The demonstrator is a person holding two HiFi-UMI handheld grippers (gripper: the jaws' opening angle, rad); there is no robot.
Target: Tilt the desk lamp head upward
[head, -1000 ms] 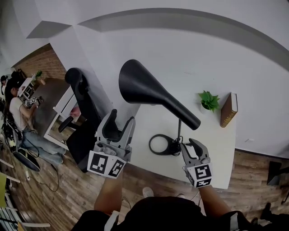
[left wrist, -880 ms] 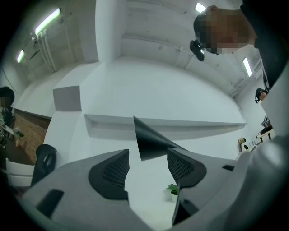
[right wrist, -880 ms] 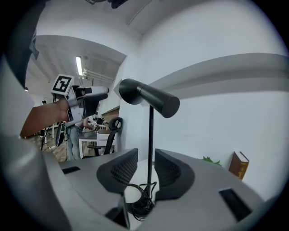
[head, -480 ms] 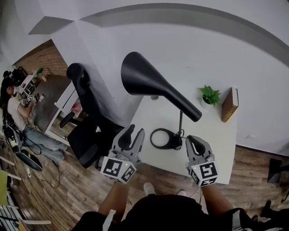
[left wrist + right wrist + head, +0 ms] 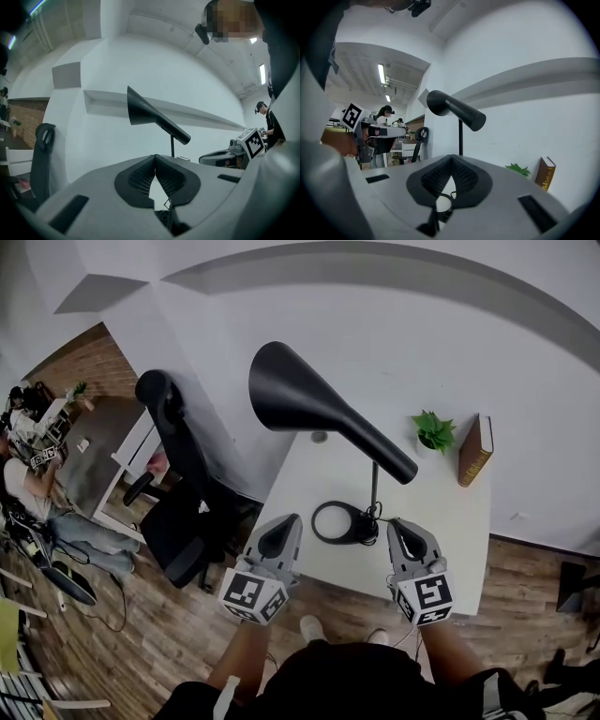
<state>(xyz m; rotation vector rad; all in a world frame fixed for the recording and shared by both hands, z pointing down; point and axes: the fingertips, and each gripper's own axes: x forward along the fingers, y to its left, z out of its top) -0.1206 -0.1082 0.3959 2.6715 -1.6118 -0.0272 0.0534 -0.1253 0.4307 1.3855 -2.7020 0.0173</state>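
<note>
The black desk lamp stands on the white desk (image 5: 450, 521), with its ring base (image 5: 336, 521) near the front edge and a thin stem (image 5: 375, 486). Its cone head (image 5: 300, 404) points up and to the left. My left gripper (image 5: 281, 535) hangs at the desk's front left corner, below the head and apart from it, shut on nothing. My right gripper (image 5: 405, 532) is just right of the base, also shut and empty. The left gripper view has the head (image 5: 145, 112) high above the closed tips (image 5: 154, 157). In the right gripper view the head (image 5: 452, 110) rises above the closed tips (image 5: 451, 157).
A small green plant (image 5: 433, 435) and an upright brown book (image 5: 475, 451) stand at the desk's back right against the white wall. A black office chair (image 5: 178, 460) sits left of the desk. People work at a table far left (image 5: 37, 456).
Both grippers have gone from open to shut. The left one has dropped from beside the lamp head to the desk's front corner. The right one has barely moved.
</note>
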